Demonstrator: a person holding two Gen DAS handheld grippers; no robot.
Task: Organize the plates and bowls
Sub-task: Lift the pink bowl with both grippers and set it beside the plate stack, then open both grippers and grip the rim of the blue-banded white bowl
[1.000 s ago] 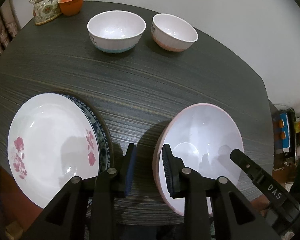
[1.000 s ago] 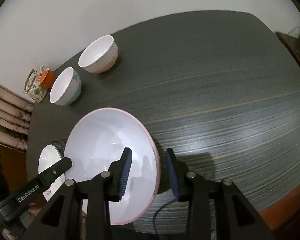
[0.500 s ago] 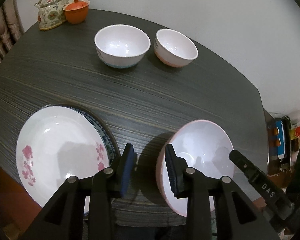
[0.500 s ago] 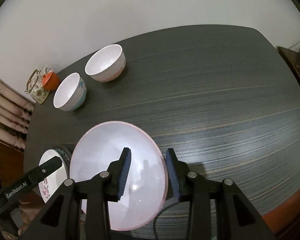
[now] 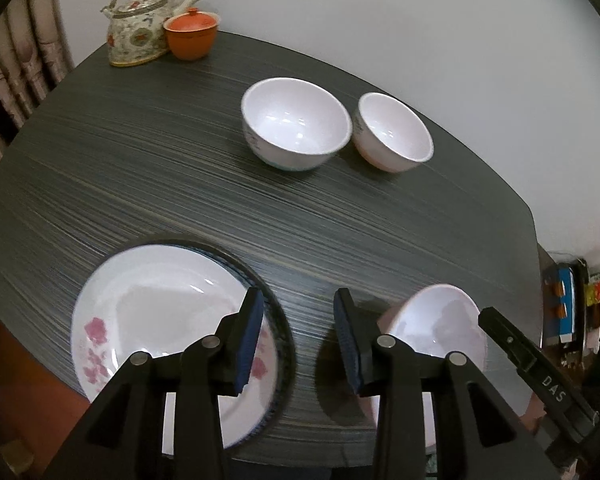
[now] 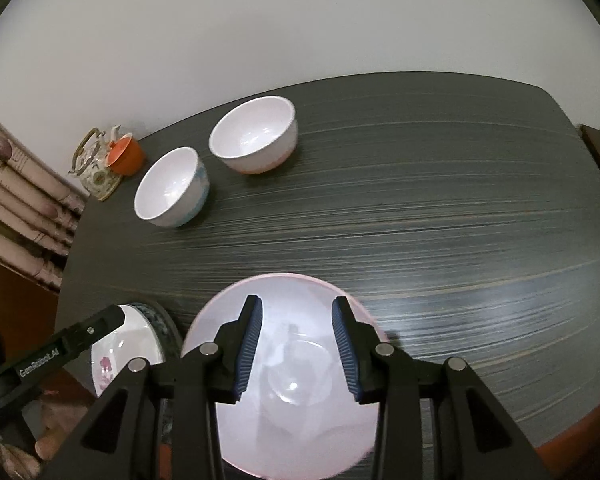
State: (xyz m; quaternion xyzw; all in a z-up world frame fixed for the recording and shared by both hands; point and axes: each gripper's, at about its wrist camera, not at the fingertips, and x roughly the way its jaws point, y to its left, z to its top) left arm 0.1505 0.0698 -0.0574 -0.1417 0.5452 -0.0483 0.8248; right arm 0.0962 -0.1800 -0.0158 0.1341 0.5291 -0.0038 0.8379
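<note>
1. Found the left gripper (image 5: 299, 308) nearest, part open, jaws just been opening, with nothing between them but bare table (image 5: 180, 200).
2. Found the right gripper (image 6: 296, 312) part open too, hovering over the pink-rimmed plate (image 6: 296, 380), pads apart from it and gripping nothing.
3. Placed that plate flat at the table's near edge, right of the stack and apart from it.
4. Noted to its left the flowered plate (image 5: 160, 300) resting on a blue-patterned plate (image 5: 281, 332), so judged two plates already stacked.
5. Judged the pink-rimmed plate not yet added to that stack.
6. Noted further off, toward the far edge, the blue-based bowl (image 6: 172, 188) on the left and the pink-based bowl (image 6: 256, 136) just beside it on the right, both upright, not nested.
7. Judged the bowls the main work left, so roughly midway through the task.
8. Noted at the far left corner a teapot (image 5: 138, 24) touching an orange lidded cup (image 5: 191, 34), apparently not part of the job.
9. From the left wrist view alone: got the stack nearly whole, though only a blurred part of the pink-rimmed plate.
10. From the right wrist view alone: got that plate almost whole, the bowls' outer colours and the bare right half of the table, but only a sliver of the stack.
</note>
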